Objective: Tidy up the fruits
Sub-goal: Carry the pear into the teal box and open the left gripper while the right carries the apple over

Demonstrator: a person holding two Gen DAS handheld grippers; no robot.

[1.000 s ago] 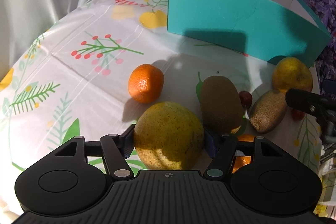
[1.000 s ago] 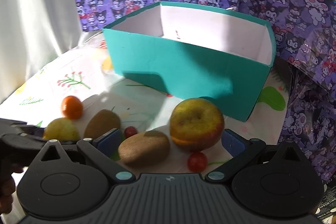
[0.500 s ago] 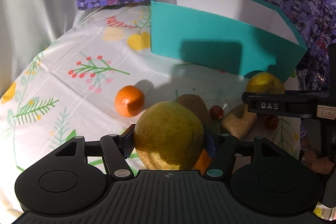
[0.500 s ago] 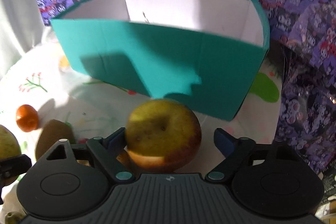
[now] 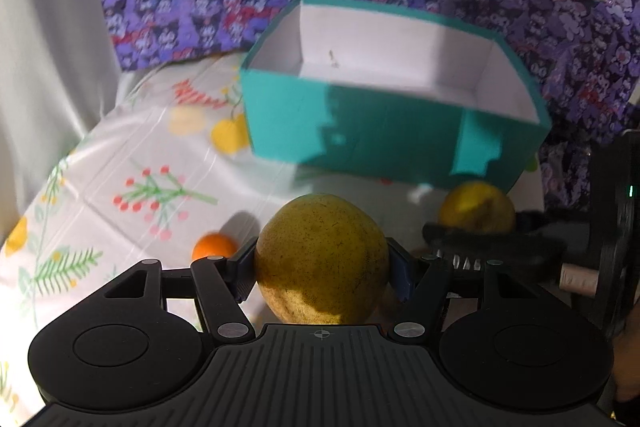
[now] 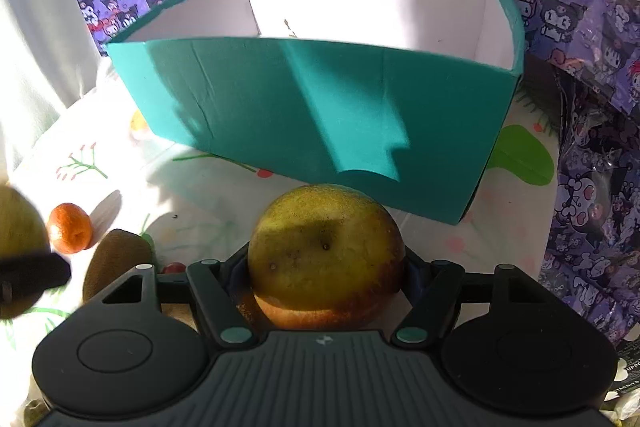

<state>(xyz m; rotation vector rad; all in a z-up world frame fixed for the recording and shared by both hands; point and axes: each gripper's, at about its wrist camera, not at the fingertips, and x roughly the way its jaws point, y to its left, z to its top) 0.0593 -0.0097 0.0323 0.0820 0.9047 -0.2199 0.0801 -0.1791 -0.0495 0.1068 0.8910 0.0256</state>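
Fruit here is firm, round and probably fairly heavy, with smooth skin that could roll or slip, so each piece is best taken across its widest middle. The left gripper has its fingers clamped on a speckled yellow pear at just that girth, held above the bench in front of the teal box. The right gripper is closing its fingers around a yellow-green apple with a red blush low down; the pads look to be touching its sides, though whether it is off the cloth I cannot tell.

The left view looks down into the box and shows its white floor bare. The right view shows only the box's front wall and upper inner walls, but adds a kiwi, a mandarin and a small red fruit lying near together.
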